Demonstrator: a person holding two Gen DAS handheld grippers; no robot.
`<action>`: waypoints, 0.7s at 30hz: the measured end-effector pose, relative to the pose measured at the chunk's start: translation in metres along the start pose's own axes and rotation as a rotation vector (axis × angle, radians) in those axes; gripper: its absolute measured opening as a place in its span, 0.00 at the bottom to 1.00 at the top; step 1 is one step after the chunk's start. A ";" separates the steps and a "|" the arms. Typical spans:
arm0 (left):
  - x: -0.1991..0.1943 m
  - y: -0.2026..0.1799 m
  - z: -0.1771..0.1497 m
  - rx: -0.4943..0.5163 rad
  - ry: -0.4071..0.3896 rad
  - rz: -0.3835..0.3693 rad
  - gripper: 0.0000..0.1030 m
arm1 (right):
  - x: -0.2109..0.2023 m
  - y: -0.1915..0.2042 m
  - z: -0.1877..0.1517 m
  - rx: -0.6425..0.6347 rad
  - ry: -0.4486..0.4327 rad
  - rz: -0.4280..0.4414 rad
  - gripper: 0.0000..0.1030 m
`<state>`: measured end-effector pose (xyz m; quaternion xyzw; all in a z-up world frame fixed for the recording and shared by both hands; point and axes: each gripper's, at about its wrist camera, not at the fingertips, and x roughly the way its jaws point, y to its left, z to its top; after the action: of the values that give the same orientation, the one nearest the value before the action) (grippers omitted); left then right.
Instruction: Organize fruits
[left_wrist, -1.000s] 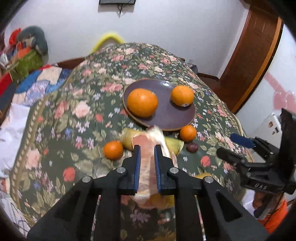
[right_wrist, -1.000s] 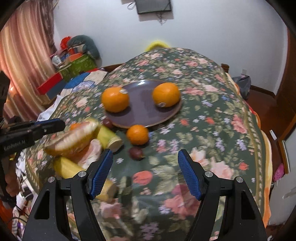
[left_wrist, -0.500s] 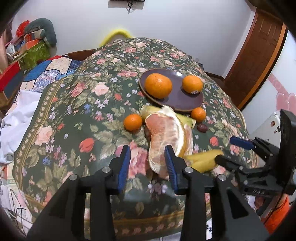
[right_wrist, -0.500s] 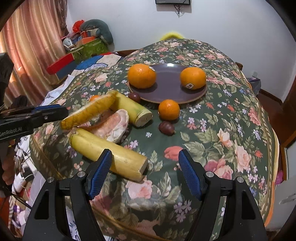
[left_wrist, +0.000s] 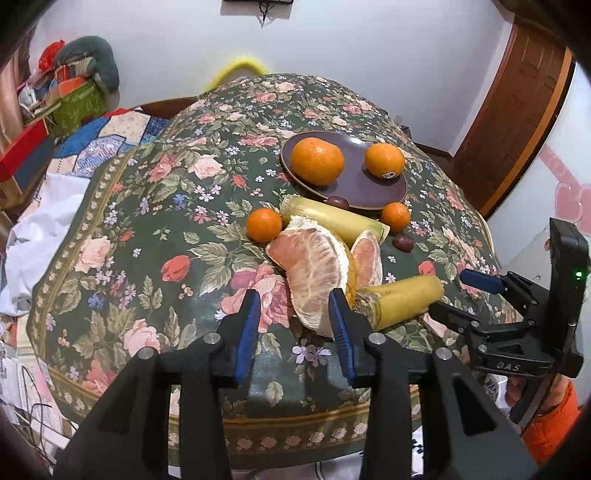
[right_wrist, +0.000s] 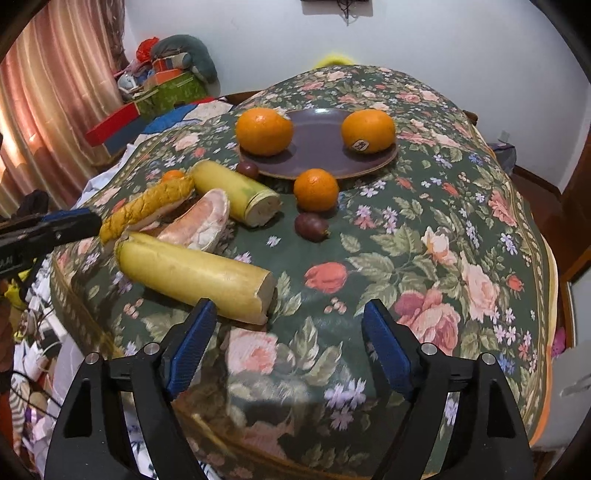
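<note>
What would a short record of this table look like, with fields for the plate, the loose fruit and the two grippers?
plate: purple plate holding two large oranges
loose fruit: two small oranges, pomelo pieces, two yellow stalks, small dark fruits on the floral tablecloth
left gripper: open, by the big pomelo piece
right gripper: jaws just opening, nothing between

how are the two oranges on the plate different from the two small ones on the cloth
The two plate oranges are clearly bigger than the small oranges. The big pair sits on the purple plate; the small pair rests on the floral tablecloth, nearer the cameras. One plate orange carries a sticker; no sticker shows on the small ones. All four are round, orange and unpeeled.
</note>
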<state>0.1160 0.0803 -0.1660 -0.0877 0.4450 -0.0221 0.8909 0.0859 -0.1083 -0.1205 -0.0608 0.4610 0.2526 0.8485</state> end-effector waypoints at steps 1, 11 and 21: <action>0.002 0.000 0.001 -0.006 0.007 -0.011 0.37 | 0.002 -0.002 0.002 0.002 -0.005 -0.013 0.78; 0.020 -0.019 -0.004 0.049 0.056 -0.032 0.48 | 0.017 -0.013 0.022 0.009 -0.011 -0.084 0.78; 0.003 -0.007 -0.002 0.005 -0.006 -0.027 0.55 | -0.006 0.012 0.034 0.013 -0.055 -0.013 0.78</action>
<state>0.1166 0.0727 -0.1682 -0.0916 0.4411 -0.0349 0.8921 0.1033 -0.0890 -0.0948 -0.0513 0.4388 0.2456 0.8628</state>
